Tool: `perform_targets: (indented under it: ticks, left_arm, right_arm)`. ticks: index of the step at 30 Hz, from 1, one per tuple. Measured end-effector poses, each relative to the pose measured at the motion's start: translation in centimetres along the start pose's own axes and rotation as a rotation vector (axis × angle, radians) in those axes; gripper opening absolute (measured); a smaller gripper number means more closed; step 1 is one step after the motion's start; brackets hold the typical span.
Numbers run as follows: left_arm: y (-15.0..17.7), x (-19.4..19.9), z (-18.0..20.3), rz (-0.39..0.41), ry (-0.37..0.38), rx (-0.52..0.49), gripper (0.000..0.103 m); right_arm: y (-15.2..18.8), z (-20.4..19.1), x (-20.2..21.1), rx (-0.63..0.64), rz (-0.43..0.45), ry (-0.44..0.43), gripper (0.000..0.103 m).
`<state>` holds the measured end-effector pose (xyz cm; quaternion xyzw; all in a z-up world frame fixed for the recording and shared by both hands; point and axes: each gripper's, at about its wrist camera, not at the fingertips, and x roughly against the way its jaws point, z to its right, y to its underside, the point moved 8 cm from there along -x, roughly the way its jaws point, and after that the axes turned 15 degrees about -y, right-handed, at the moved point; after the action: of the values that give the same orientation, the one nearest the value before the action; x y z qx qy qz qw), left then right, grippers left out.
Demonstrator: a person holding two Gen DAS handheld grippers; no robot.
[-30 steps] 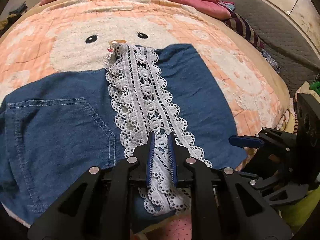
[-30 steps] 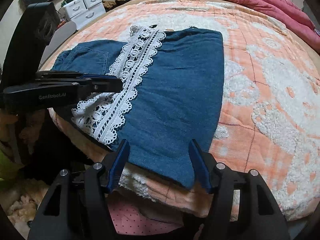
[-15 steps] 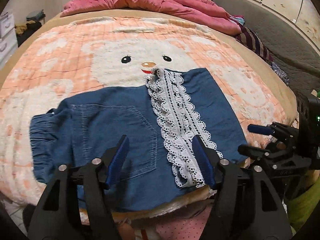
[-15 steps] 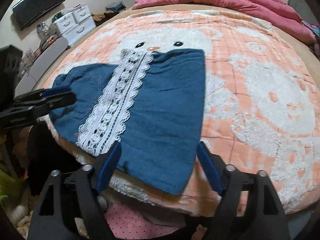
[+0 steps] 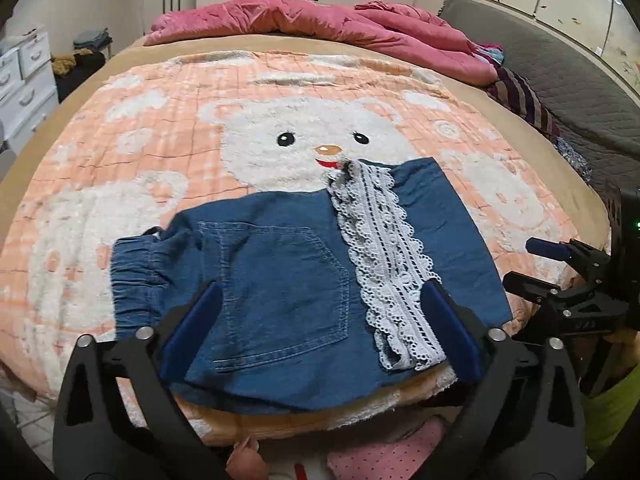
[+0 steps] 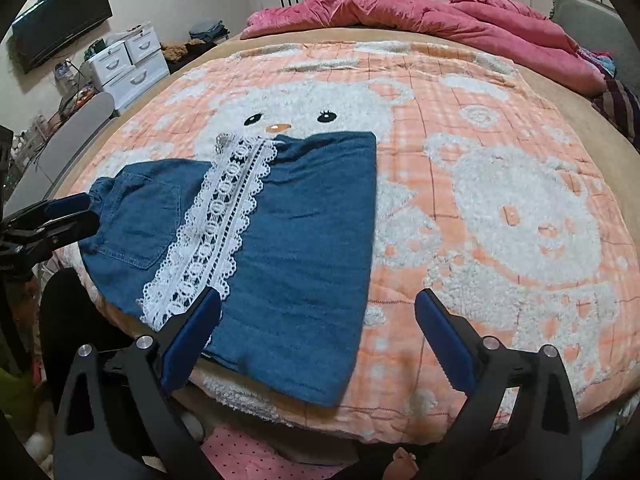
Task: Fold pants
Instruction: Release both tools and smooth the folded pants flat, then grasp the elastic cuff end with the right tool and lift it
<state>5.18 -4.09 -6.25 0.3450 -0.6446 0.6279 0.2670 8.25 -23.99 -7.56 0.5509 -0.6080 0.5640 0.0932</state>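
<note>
Blue denim pants with a white lace hem lie folded flat near the front edge of the bed. The legs are folded over so the lace band crosses the denim. In the right wrist view the pants and lace sit left of centre. My left gripper is open and empty, held back above the front edge. My right gripper is open and empty, over the pants' near right corner. Each gripper shows at the edge of the other's view.
The bed carries an orange and white bear blanket. A pink quilt is bunched at the far end. White drawers and a TV stand at the left. A grey headboard runs along the right.
My left gripper let go of the lace hem, opened wide and pulled back. My right gripper also pulled back and opened wider. The pants stay flat on the bed.
</note>
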Motion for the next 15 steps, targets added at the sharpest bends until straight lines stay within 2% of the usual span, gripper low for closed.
perform_targets:
  ticks: [8,15]
  left_arm:
    - [0.1,0.4,-4.0,0.002,-0.065,0.067,0.094]
    - [2.2,0.4,-10.4,-0.03,-0.147,0.186,0.094]
  right_arm:
    - [-2.3,-2.1,-0.7,0.068,0.001,-0.011,0.099]
    - [-5.2,-6.1,-2.8,0.179,-0.02,-0.046,0.099]
